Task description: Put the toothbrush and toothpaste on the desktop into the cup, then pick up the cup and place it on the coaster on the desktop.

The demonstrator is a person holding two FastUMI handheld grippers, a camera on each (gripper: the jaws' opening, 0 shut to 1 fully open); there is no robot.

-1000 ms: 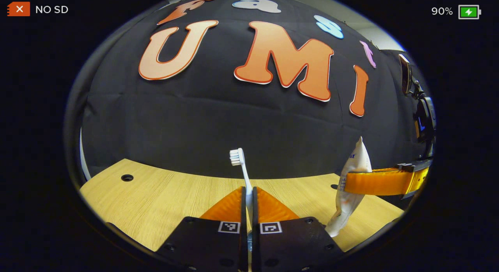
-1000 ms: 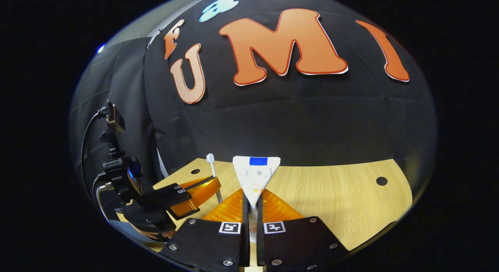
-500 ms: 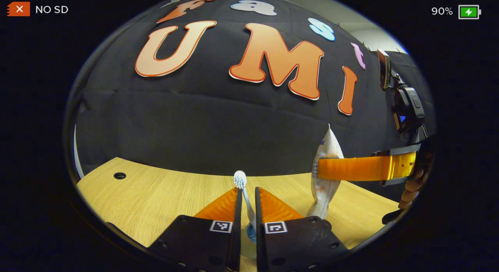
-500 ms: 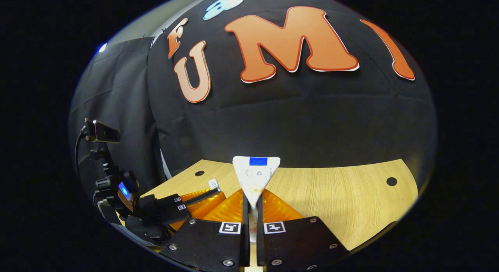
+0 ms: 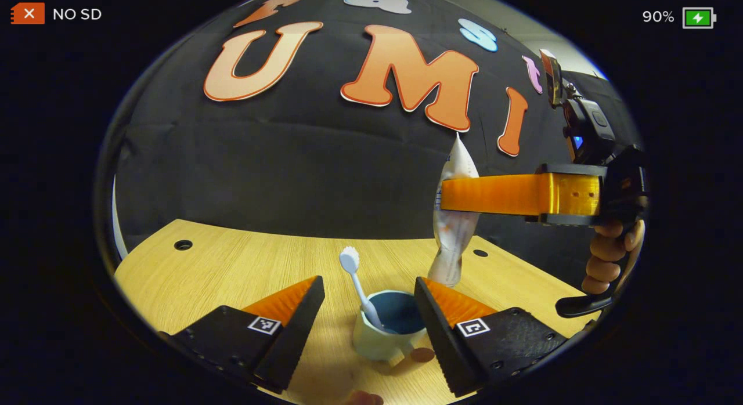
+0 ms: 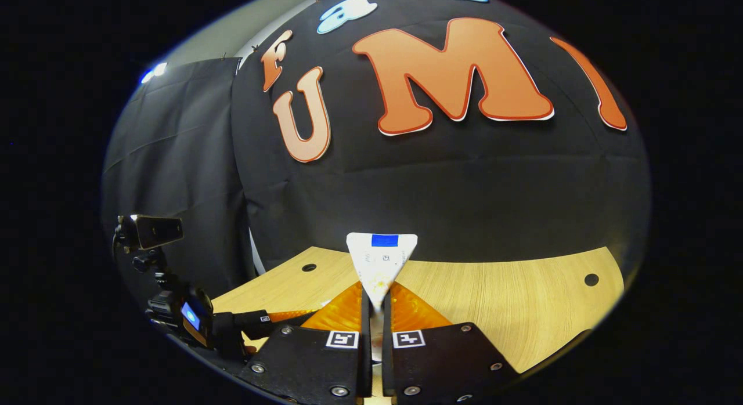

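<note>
Toothbrush (image 5: 361,289) standing in cup (image 5: 388,334) near worktop's (image 5: 232,271) front edge, head leaning out over rim. Left gripper (image 5: 369,290) spread wide either side of cup, touching neither. Farther back, right gripper (image 5: 458,195) clamped on toothpaste (image 5: 454,219), tube upright, lower end hanging just above and behind cup. Risks: tube end catching rim or knocking leaning brush, tipping light cup; release off-centre dropping tube onto worktop.

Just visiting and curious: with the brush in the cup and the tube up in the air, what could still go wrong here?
The toothpaste hangs beside the cup, not over it, so releasing now would likely miss. The toothbrush leans out and could be knocked as the tube goes in. The open left gripper flanks the cup and might nudge it.
</note>
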